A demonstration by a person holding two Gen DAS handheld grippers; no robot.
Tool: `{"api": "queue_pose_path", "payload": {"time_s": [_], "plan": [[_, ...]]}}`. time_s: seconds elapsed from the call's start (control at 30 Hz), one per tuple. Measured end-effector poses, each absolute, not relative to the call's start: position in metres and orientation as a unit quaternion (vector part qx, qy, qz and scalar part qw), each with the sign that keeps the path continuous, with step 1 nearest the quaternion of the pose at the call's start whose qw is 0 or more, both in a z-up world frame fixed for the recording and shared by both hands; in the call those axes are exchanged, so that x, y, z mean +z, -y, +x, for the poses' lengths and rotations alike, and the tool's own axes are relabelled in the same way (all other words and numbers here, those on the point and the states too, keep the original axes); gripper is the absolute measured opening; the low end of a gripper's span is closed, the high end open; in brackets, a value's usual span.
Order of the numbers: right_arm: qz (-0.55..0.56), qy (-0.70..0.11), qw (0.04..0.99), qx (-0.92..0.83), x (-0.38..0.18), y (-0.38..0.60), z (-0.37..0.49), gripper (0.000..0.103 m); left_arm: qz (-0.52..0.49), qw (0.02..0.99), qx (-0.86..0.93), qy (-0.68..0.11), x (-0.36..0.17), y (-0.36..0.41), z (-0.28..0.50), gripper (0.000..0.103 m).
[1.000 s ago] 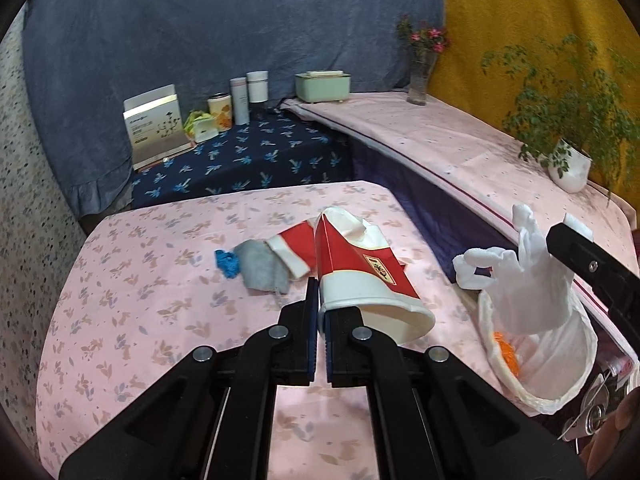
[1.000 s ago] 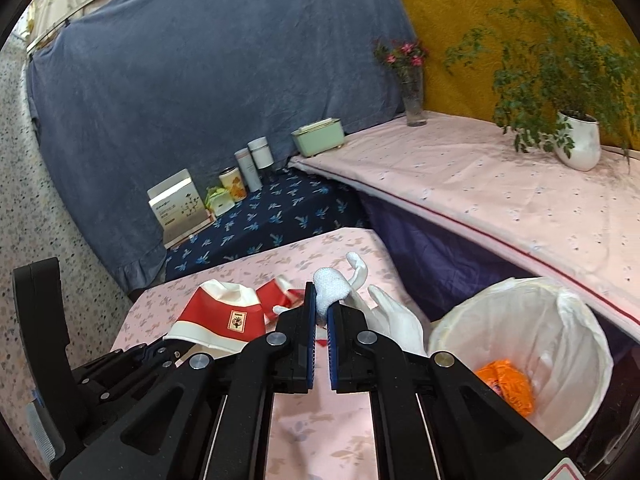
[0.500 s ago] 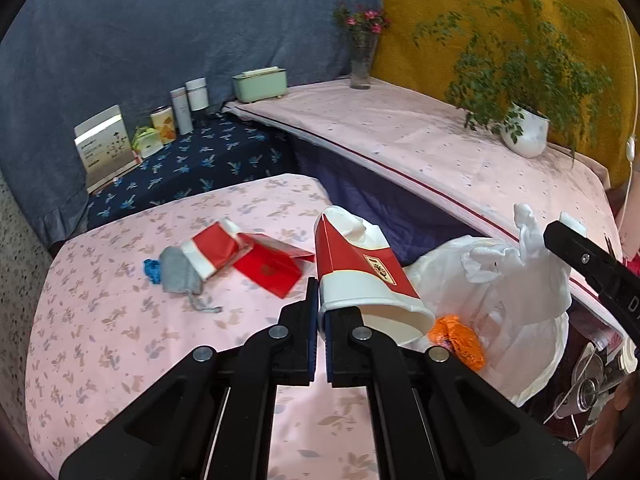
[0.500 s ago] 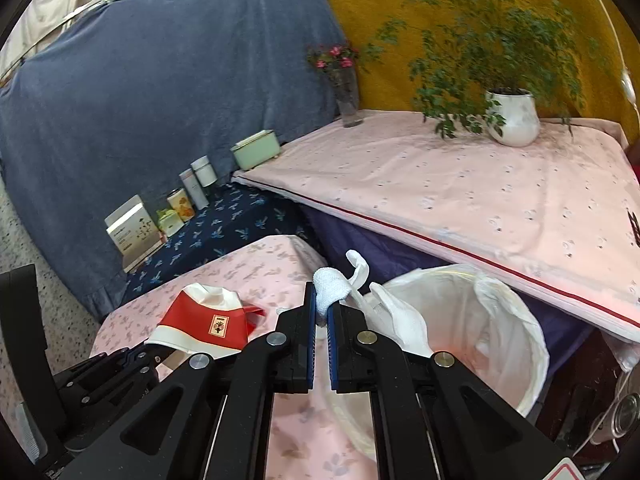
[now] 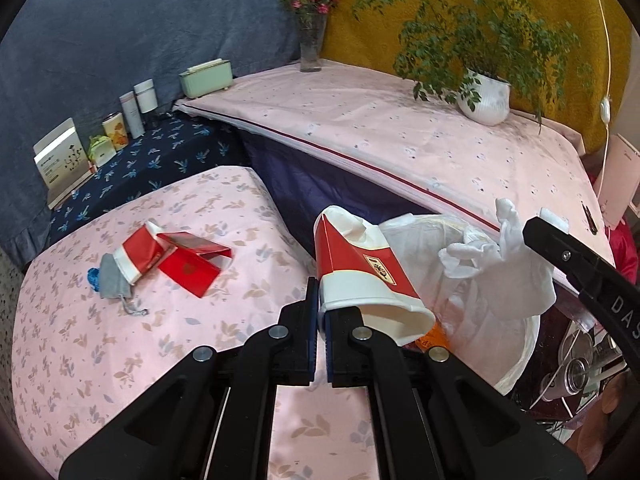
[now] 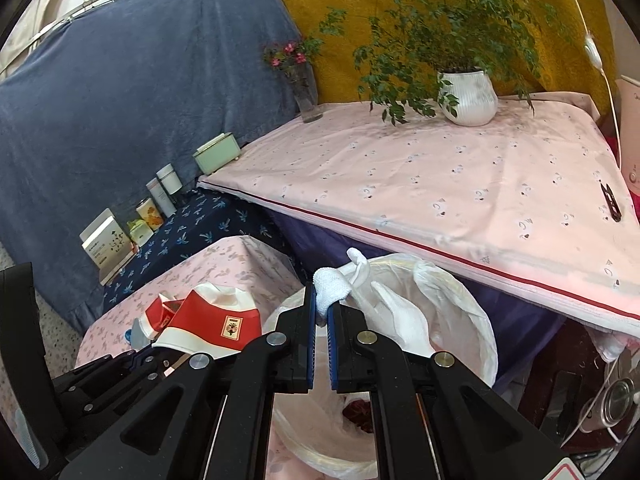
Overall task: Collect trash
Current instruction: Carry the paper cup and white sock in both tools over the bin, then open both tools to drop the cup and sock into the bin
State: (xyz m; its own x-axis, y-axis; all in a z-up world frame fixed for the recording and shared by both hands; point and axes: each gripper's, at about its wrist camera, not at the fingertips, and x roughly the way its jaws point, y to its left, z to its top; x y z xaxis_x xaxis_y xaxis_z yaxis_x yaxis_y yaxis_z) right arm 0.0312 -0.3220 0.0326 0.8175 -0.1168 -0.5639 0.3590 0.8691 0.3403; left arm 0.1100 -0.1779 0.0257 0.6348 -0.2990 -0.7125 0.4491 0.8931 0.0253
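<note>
Both grippers now over bin; only left view shows crushed carton.

Crushed red-and-white paper cup tilted above white-lined bin, limp white glove hanging over it

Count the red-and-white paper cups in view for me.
2. One crushed cup is pinched in the left gripper, near the lined bin. A second cup lies flattened on the table by the red box. Others could be hidden.
</note>
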Motion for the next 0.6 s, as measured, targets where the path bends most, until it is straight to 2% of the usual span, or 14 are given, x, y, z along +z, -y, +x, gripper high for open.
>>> {"api": "queue_pose_path", "payload": {"time_s": [0.3, 0.47, 0.6], "plan": [[0.238, -0.289, 0.917, -0.140, 0.019, 0.338, 0.029, 0.017, 0.095, 0.885, -0.221, -0.399, 0.005, 0.195, 0.113, 0.008], [0.236, -0.286, 0.918, -0.141, 0.017, 0.338, 0.027, 0.030, 0.088, 0.885, -0.217, -0.402, 0.001, 0.193, 0.113, 0.028], [0.238, -0.286, 0.918, -0.139, 0.018, 0.337, 0.027, 0.032, 0.088, 0.888, -0.215, -0.398, 0.003, 0.191, 0.112, 0.030]]}}
